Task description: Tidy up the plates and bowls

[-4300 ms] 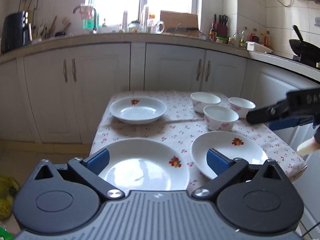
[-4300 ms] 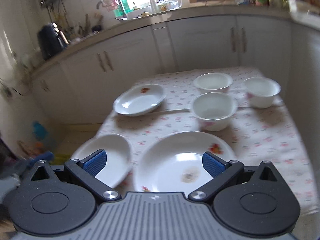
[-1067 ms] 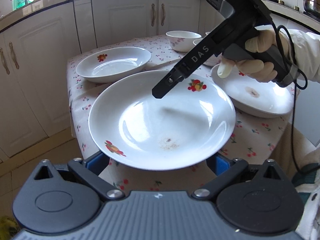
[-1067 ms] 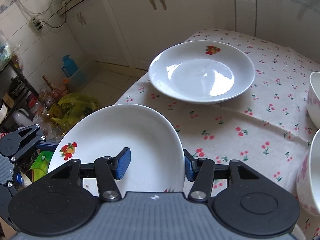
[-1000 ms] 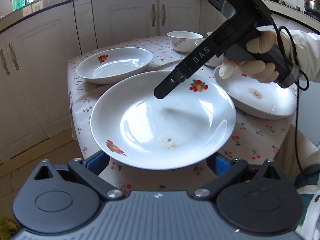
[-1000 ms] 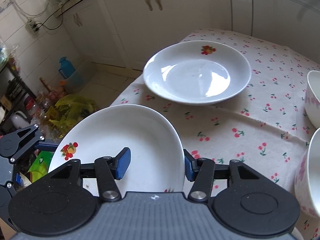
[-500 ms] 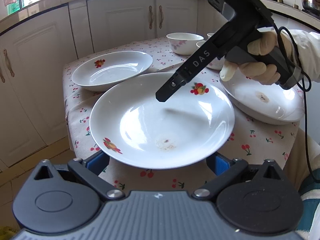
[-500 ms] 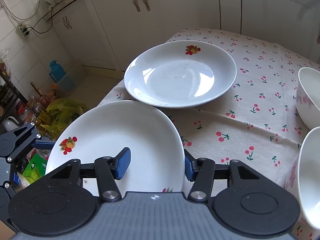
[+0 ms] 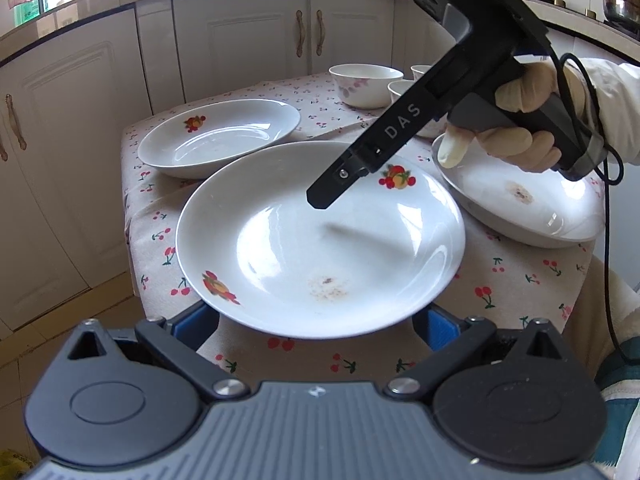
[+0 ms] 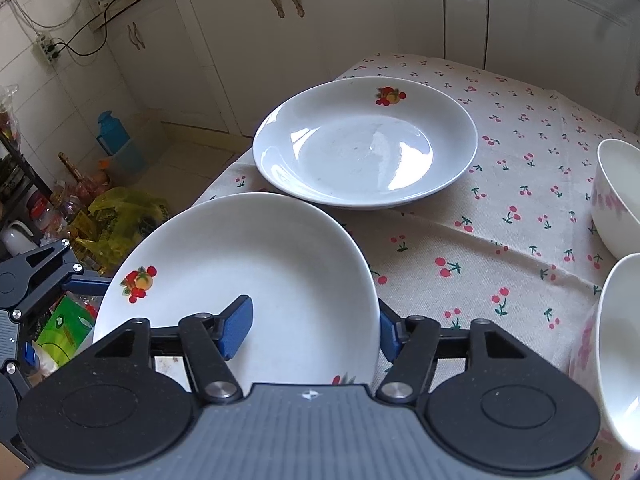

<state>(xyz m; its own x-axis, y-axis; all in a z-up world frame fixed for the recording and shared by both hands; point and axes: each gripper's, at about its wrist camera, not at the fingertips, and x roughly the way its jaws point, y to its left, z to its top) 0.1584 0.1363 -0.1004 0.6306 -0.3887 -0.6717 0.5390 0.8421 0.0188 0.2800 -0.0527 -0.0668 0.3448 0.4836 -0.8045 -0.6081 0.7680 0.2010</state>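
Note:
A white plate with fruit decals and a brown stain hangs over the front edge of the table. Its near rim lies across the fingers of my left gripper, whose jaws stand wide with the blue pads peeking out from under it. My right gripper straddles the plate's right rim, one pad above and one below. Its jaws are opening, and the pads have come off the rim. A second fruit plate lies flat further back. A third, stained plate sits to the right.
Three flowered bowls stand at the back right of the cherry-print tablecloth. A gloved hand holds the right gripper above the plates. White cabinets surround the table. Yellow bags and a blue bottle lie on the floor to the left.
The right gripper's pads have spread apart from the plate's rim, which they clamped a second ago. Earlier both grippers hovered open over plates lying on the table.

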